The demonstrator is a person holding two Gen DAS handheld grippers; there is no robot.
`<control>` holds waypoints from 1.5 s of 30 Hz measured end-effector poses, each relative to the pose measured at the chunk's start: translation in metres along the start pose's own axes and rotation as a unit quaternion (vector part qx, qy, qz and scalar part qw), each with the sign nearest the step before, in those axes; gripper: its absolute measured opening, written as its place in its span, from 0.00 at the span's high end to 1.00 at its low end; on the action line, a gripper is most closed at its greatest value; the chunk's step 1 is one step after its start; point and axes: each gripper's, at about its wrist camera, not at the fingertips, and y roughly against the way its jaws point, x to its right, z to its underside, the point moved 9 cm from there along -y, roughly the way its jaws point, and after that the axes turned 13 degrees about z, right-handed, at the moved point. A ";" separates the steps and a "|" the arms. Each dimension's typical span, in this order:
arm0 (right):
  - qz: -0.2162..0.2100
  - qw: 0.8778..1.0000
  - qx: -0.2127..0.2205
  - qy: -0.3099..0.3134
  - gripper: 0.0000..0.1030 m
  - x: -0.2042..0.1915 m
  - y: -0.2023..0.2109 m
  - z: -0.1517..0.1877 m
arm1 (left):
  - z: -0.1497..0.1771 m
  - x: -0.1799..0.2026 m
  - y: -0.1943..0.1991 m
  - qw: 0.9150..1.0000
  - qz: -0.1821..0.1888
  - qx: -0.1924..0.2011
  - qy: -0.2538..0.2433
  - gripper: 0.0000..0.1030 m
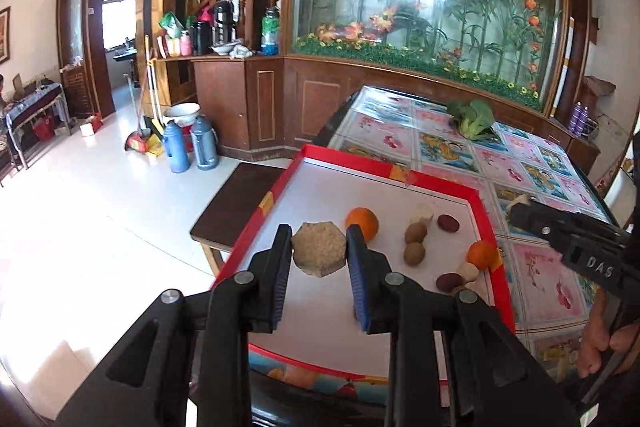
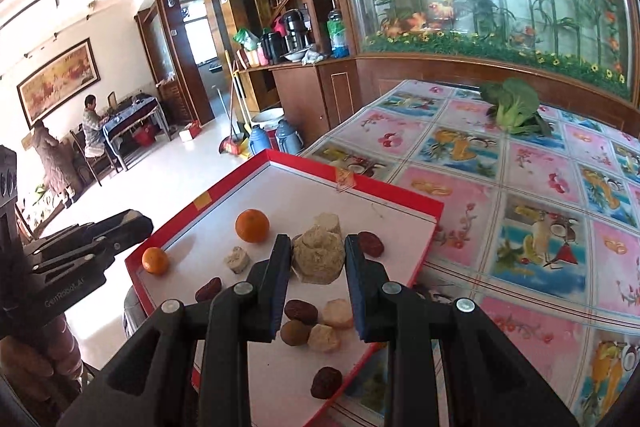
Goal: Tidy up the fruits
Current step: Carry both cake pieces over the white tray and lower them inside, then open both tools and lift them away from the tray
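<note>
A red-rimmed tray [image 1: 480, 203] with a white floor lies on the table. In the left wrist view my left gripper [image 1: 319, 239] is shut on a beige hexagonal cake [image 1: 319, 249] held above the tray. Beyond it lie an orange [image 1: 362, 223], a smaller orange [image 1: 482, 254], brown longans [image 1: 416, 233] and dark red dates [image 1: 448, 223]. In the right wrist view my right gripper [image 2: 318, 249] is shut on a lumpy beige cake [image 2: 318, 259] above the tray [image 2: 400, 193]. Around it lie oranges [image 2: 252, 225], dates [image 2: 300, 310] and pale chunks [image 2: 338, 313].
A green leafy vegetable [image 2: 514, 105] lies at the table's far side on the patterned cloth [image 2: 540, 227]. A wooden stool [image 1: 236, 203] stands left of the table. Blue thermoses [image 1: 190, 147] stand on the floor. People sit at a far table [image 2: 132, 115].
</note>
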 end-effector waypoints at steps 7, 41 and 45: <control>-0.004 1.000 -0.017 0.006 0.75 -0.008 -0.014 0.008 | 0.013 0.027 -0.021 0.999 0.035 -0.025 -0.017 0.71; 0.005 0.997 -0.078 0.029 0.75 -0.017 -0.063 0.031 | 0.046 0.045 -0.078 0.993 0.026 -0.106 -0.035 0.71; 0.004 0.997 -0.078 0.026 0.75 -0.017 -0.063 0.031 | 0.050 0.044 -0.081 0.993 0.019 -0.113 -0.034 0.71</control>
